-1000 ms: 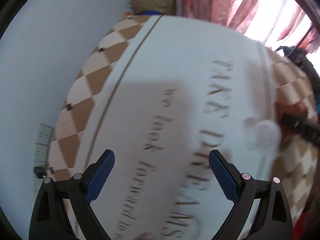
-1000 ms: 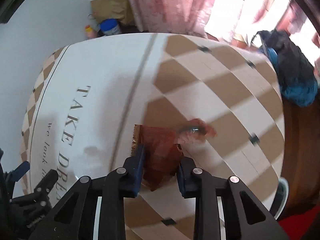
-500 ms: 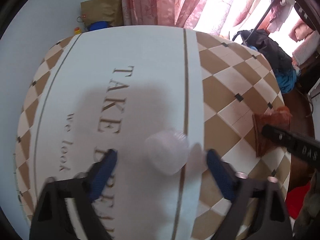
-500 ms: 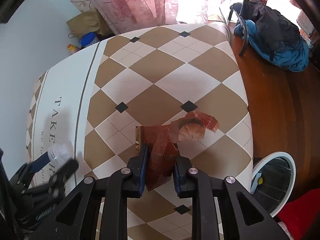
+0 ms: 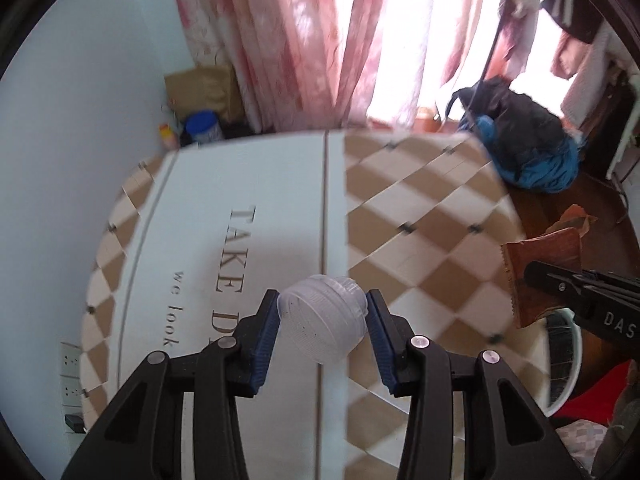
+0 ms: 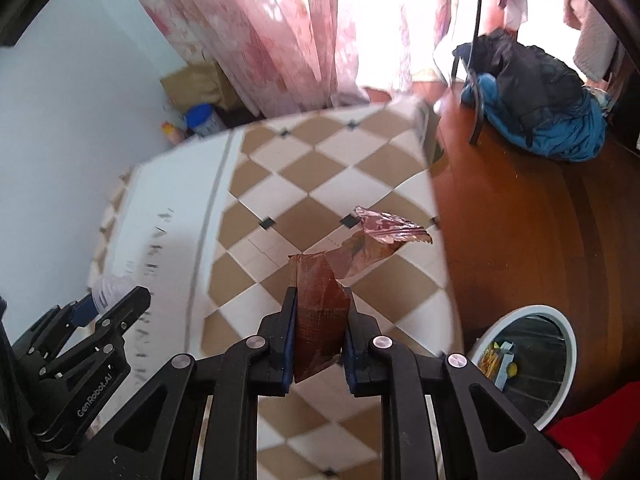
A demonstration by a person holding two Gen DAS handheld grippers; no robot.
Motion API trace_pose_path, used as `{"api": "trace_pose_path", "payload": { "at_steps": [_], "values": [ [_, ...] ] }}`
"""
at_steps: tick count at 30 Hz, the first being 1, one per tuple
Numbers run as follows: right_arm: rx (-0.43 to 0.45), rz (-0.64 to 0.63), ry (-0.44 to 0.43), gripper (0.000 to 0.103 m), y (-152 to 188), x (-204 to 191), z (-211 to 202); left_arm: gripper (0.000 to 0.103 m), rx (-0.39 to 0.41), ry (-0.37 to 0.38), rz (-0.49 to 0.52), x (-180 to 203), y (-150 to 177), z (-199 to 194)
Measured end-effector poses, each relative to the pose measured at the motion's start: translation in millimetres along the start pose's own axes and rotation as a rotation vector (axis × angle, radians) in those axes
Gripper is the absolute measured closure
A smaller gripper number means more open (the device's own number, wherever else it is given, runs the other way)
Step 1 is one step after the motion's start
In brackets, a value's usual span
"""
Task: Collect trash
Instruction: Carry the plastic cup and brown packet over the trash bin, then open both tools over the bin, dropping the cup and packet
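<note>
A clear plastic cup [image 5: 323, 316] lies sideways between the blue pads of my left gripper [image 5: 323, 320], which is shut on it above the bed. In the right wrist view the same cup [image 6: 109, 287] shows at the far left in that gripper. My right gripper [image 6: 320, 334] is shut on a torn reddish-brown snack wrapper [image 6: 320, 308], lifted off the bed; its foil end [image 6: 384, 228] flares out ahead. The wrapper [image 5: 540, 272] also appears at the right of the left wrist view. A white-rimmed trash bin [image 6: 524, 356] with some litter inside stands on the floor at lower right.
The bed cover [image 6: 304, 184] is brown-and-white checked with a white lettered band [image 5: 240, 240]. Pink curtains [image 6: 280, 32] hang behind. A blue and black bag [image 6: 536, 112] lies on the wooden floor [image 6: 500, 240]. A blue-lidded jar [image 5: 204, 126] and brown paper bag [image 5: 200, 88] stand by the wall.
My left gripper swung right to the cup, shut on it and lifted it. My right gripper raised the wrapper off the bed and moved toward the bed's edge, bringing the bin closer.
</note>
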State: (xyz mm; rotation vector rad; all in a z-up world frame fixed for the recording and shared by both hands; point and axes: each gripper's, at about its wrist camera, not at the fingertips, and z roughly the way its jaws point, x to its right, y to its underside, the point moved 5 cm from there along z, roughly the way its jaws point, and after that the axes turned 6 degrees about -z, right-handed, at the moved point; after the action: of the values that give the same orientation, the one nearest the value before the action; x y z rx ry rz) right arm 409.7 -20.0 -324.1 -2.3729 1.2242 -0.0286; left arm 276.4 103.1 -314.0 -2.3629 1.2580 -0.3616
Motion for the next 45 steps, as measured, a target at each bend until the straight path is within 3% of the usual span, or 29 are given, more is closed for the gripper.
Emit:
{"api": "trace_pose_path", "payload": {
  "at_steps": [5, 11, 17, 22, 27, 33, 36, 37, 38, 39, 40, 42, 43, 45],
  "values": [
    [0.104, 0.023, -0.019, 0.083, 8, 20, -77, 0.063, 0.085, 0.066, 0.044, 45, -8, -64],
    [0.200, 0.081, 0.006, 0.083, 36, 79, -163, 0.064, 0.150, 0.196, 0.112, 122, -11, -126],
    [0.203, 0.182, 0.087, 0.083, 83, 170, -199, 0.064, 0.122, 0.320, 0.195, 214, 4, -136],
    [0.118, 0.307, 0.112, 0.083, 135, 249, -169, 0.063, 0.023, 0.355, 0.258, 282, 32, -97],
    [0.011, 0.413, 0.094, 0.083, 186, 312, -110, 0.063, -0.142, 0.361, 0.291, 330, 63, -29],
    [-0.115, 0.480, 0.058, 0.082, 221, 351, -29, 0.063, -0.385, 0.380, 0.278, 368, 92, 51],
    [-0.169, 0.488, 0.053, 0.080, 233, 360, 3, 0.056, -0.464, 0.341, 0.279, 377, 99, 83],
    [-0.184, 0.491, 0.045, 0.078, 235, 362, 12, 0.044, -0.475, 0.330, 0.276, 379, 101, 90],
    [-0.194, 0.494, 0.049, 0.068, 237, 363, 17, 0.036, -0.488, 0.317, 0.270, 380, 102, 98],
    [-0.207, 0.500, 0.065, 0.050, 239, 365, 23, 0.025, -0.491, 0.307, 0.267, 380, 104, 99],
    [-0.213, 0.507, 0.069, 0.043, 241, 367, 27, 0.021, -0.494, 0.301, 0.263, 381, 104, 102],
    [-0.218, 0.518, 0.064, 0.039, 242, 369, 31, 0.021, -0.498, 0.282, 0.264, 378, 105, 102],
    [-0.227, 0.515, 0.074, 0.039, 242, 370, 32, 0.015, -0.494, 0.272, 0.267, 376, 105, 101],
    [-0.241, 0.517, 0.086, 0.022, 245, 370, 32, 0.002, -0.481, 0.249, 0.278, 369, 107, 97]
  ]
}}
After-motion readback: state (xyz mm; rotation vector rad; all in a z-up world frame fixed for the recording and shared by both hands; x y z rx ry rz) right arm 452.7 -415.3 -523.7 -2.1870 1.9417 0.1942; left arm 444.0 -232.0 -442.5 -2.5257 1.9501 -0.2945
